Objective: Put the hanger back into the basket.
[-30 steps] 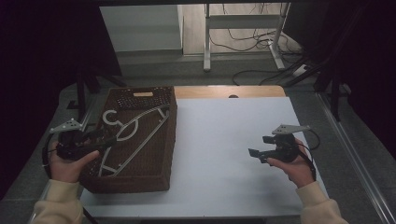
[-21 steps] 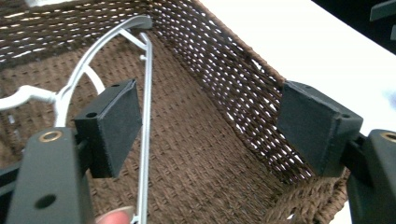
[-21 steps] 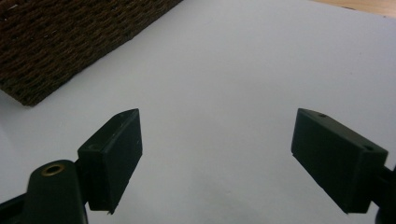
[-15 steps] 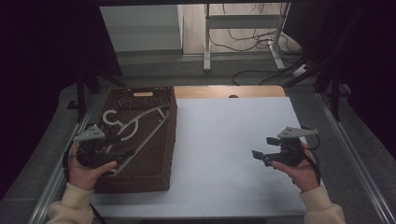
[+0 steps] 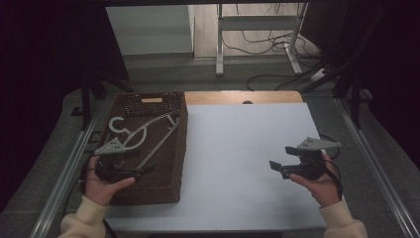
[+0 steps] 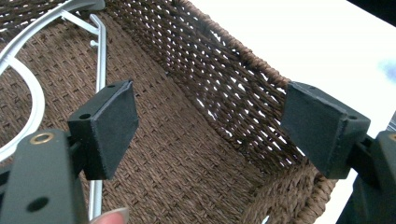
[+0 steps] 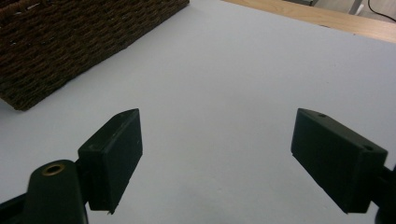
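Note:
A brown wicker basket sits on the left of the white table, with a white clothes hanger lying inside it. My left gripper hovers over the basket's near end, jaws wide open and empty. In the left gripper view the hanger's metal bar runs beside the left jaw, above the woven basket floor. My right gripper is held over the white surface at the right, open with nothing between its jaws. The basket's corner shows at the upper left of the right gripper view.
The white table top spreads between the two grippers, with a strip of wood along its far edge. Metal rails run down both sides. Cables lie on the floor beyond the table.
My left gripper has shifted right and toward the near end of the basket. The right gripper has drifted slightly lower and nearer the person.

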### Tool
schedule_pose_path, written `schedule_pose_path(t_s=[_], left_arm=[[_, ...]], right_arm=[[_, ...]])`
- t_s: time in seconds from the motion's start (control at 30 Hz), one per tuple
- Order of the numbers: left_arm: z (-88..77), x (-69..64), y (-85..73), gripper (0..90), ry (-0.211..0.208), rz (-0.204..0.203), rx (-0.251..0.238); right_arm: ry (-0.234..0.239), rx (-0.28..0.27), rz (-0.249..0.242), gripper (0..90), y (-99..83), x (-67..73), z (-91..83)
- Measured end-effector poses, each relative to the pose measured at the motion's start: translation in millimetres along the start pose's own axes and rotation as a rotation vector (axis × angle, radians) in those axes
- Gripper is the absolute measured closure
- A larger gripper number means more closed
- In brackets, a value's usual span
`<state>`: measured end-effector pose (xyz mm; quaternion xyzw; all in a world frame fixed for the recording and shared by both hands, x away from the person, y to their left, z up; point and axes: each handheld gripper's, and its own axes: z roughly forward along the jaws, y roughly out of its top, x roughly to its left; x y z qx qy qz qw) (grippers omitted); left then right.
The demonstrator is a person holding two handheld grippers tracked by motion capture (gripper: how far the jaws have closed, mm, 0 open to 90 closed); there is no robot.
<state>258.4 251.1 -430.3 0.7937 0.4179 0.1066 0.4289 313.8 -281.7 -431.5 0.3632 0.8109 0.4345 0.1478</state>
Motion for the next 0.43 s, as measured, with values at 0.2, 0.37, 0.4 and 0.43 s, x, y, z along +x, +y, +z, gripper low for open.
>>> schedule_pose_path(t_s=[0.2, 0.37, 0.4, 0.43], left_arm=[[-0.4, 1.8, 1.0, 19.0, -0.004, 0.000, -0.003], [2.4, 4.8, 2.4, 18.9, -0.008, -0.010, -0.006], [3.0, 5.5, 2.9, 18.9, -0.009, -0.012, -0.006], [3.0, 5.5, 2.9, 18.9, -0.009, -0.012, -0.006]], right_arm=[[-0.005, -0.005, -0.013, 16.7, -1.0, 1.8, 0.5], [-0.008, -0.014, 0.004, 16.7, -2.5, -2.1, -0.3], [-0.008, -0.018, 0.005, 16.7, -2.1, -2.7, -0.5], [-0.006, -0.022, 0.007, 16.7, -1.5, -3.1, -0.6]])
